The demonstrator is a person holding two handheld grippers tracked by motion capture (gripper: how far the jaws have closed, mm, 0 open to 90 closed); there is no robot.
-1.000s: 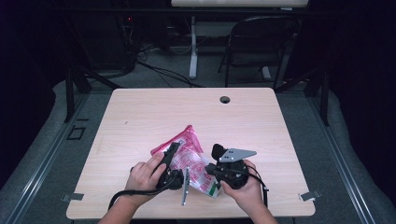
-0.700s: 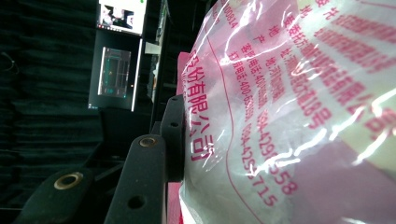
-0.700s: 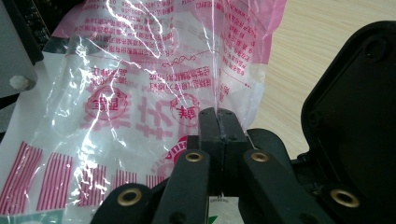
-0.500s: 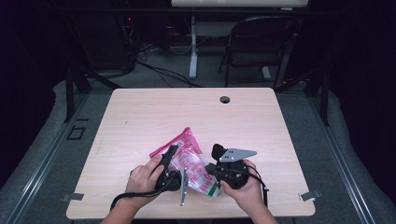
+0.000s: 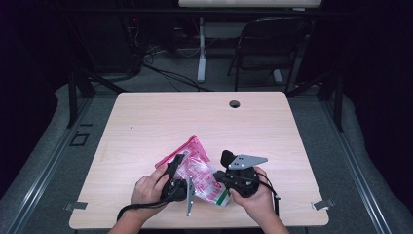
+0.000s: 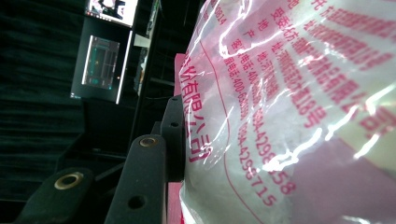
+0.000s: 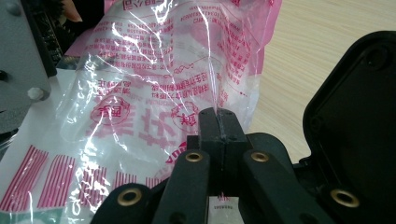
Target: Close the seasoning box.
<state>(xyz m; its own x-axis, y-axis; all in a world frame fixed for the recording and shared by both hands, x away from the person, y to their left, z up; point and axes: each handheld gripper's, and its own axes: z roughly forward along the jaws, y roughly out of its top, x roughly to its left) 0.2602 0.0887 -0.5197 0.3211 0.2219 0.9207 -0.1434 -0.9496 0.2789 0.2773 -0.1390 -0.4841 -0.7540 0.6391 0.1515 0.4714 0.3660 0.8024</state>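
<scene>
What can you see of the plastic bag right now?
The bag is clear crinkled plastic printed with pink-red Chinese text and stripes, with a pink edge and a green patch at one corner. It lies near the table's front edge between both hands. The right tongs are shut on its film; the left tongs press against it.

- From the high view your tabletop (image 5: 146,126) is evenly lit from above, with a pale bright patch near its middle, while the room around it falls to near black.
- Your left gripper view is dim behind; the plastic bag (image 6: 299,116) close to the lens is soft and streaked with white glare.
- Your right gripper view is brighter, its glare running along the bag's creases, the near jaws slightly blurred.
</scene>
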